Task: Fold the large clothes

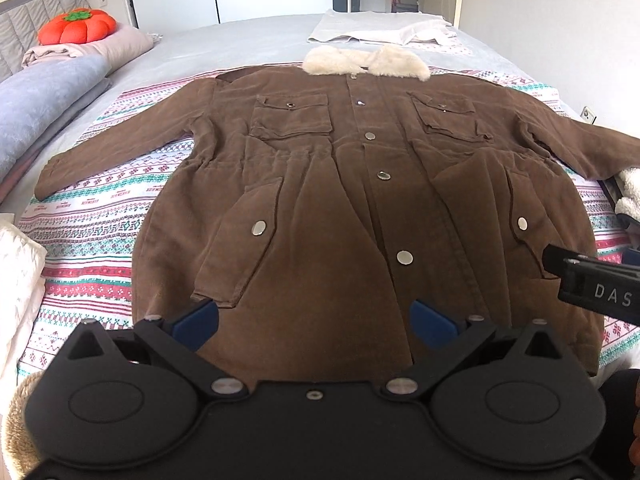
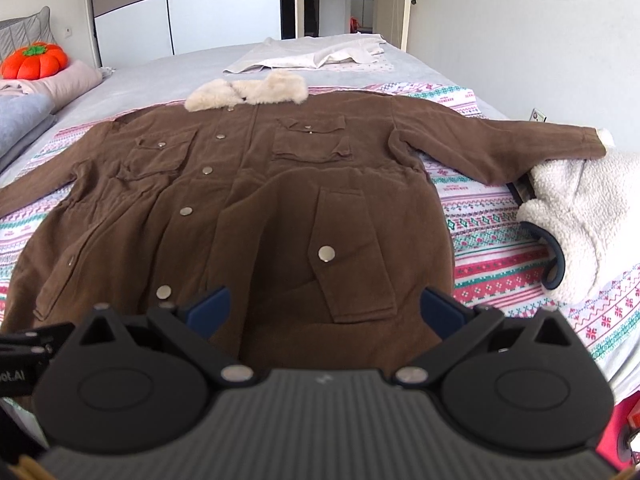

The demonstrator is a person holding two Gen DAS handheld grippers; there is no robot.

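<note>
Brown coat [image 1: 320, 184] lies flat, front up, on a patterned blanket [image 1: 100, 208] w/ pink, teal & white bands, spread over the grey bed [image 1: 248, 44]. Coat is buttoned, snaps running down the centre; hem end nearest both cameras, cream fur collar [image 1: 364, 62] at the far end. Both sleeves spread out sideways from the coat body. Two flap pockets on the chest, two lower ones nearer the hem.

Left tool [image 1: 314, 322] hovers just over the hem, jaws wide apart, blue fingertips [image 1: 198, 320] holding nothing; can't tell if they touch the fabric. Right tool [image 2: 326, 310] likewise sits above the hem near the coat's lower pocket, jaws spread, nothing between them. In the left wrist view, part of the right tool shows at the coat's right edge.

Past the coat's right sleeve cuff lies a white fleece garment [image 2: 580, 220] w/ dark trim, on the blanket, touching or just beside the cuff. Beyond the collar, a pale folded cloth [image 1: 376, 28] rests on the bed. Left of the coat, off the blanket: folded blue-grey bedding [image 1: 44, 100], a pink pillow [image 1: 116, 46] & an orange pumpkin cushion [image 1: 76, 26] on top of it. Wardrobe w/ white & grey panels [image 2: 160, 8] stands beyond the bed.
</note>
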